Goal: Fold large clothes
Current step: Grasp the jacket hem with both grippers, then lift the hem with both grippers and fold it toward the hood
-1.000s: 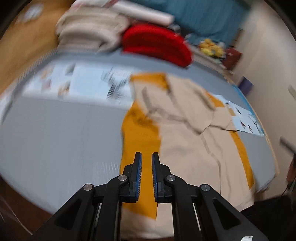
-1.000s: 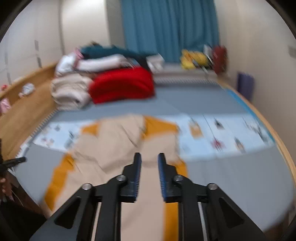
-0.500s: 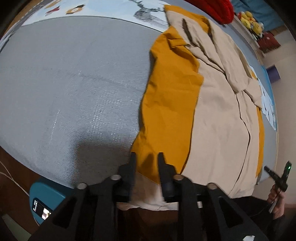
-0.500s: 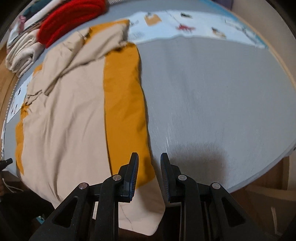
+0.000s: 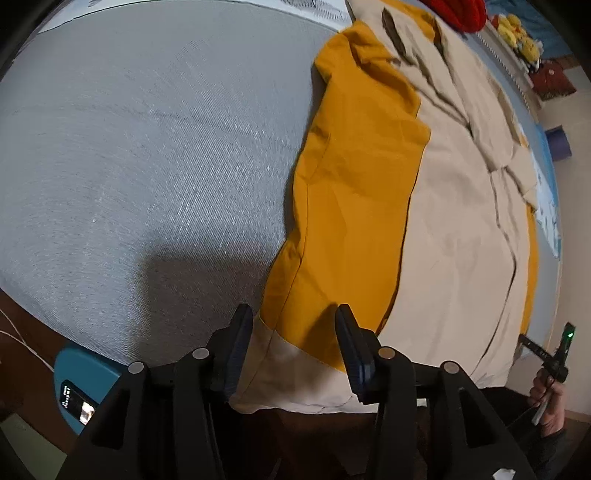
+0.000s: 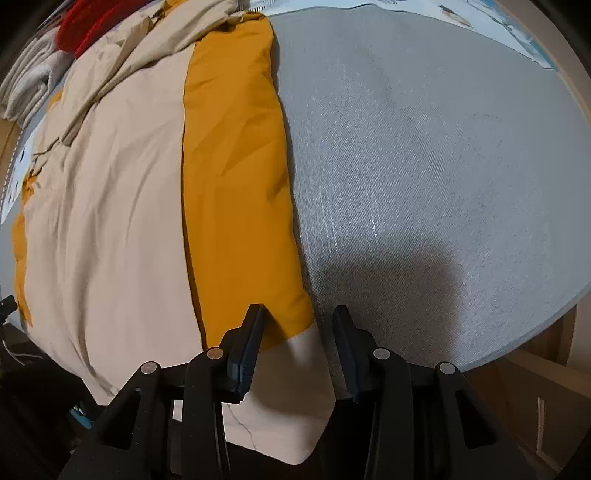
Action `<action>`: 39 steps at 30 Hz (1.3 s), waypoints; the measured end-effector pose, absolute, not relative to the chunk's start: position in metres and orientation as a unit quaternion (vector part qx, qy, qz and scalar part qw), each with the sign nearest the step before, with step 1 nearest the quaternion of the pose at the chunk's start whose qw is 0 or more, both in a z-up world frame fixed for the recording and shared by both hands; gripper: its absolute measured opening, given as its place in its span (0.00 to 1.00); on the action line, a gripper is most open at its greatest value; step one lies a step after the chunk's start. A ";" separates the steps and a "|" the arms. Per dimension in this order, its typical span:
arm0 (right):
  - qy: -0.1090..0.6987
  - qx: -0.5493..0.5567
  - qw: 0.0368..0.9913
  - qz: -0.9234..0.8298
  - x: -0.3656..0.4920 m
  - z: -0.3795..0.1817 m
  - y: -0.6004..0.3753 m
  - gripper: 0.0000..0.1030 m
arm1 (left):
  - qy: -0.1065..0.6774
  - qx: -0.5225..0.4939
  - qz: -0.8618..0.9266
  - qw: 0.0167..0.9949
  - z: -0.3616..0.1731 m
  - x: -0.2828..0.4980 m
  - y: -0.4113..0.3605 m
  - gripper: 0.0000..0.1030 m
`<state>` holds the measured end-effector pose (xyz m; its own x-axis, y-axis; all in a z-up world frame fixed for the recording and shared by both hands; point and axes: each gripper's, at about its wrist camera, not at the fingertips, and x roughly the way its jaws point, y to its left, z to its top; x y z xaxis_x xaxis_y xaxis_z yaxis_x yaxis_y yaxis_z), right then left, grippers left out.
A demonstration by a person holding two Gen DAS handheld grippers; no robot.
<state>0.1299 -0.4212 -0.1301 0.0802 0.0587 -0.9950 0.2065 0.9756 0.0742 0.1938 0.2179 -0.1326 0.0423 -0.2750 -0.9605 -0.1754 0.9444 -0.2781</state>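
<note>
1. Left wrist view: the left gripper (image 5: 293, 343) stands spread wide, its two fingers apart on either side of the near hem of the garment (image 5: 454, 236); nothing is clamped, and whether the pads touch the cloth cannot be told.
2. It reaches forward and low over the near edge of the bed (image 5: 147, 155), pointing toward the far end.
3. Between its fingers lie the mustard-yellow panel (image 5: 354, 184) and the pale hem band (image 5: 295, 373), which droops over the bed's edge.
4. Right wrist view: the right gripper (image 6: 297, 336) is likewise released, jaws set wide, straddling the other near corner of the garment (image 6: 110, 206).
5. Its left finger (image 6: 251, 339) overlaps the yellow panel (image 6: 236, 177); its right finger (image 6: 345, 343) sits over the grey sheet, just beside the cloth's right edge.
6. The pale corner (image 6: 295, 398) hangs down past the bed edge below this tool.
7. The garment lies flat along the bed, beige in the middle with yellow strips on both sides, sleeves folded across the far part.
8. At the far end are a red bundle (image 6: 85, 26) and folded pale bedding (image 6: 26, 81).
</note>
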 end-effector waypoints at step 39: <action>0.622 0.123 0.773 -0.013 0.135 -0.092 -0.397 0.04 | 0.665 -0.058 -0.080 0.740 -0.110 0.182 0.166 0.03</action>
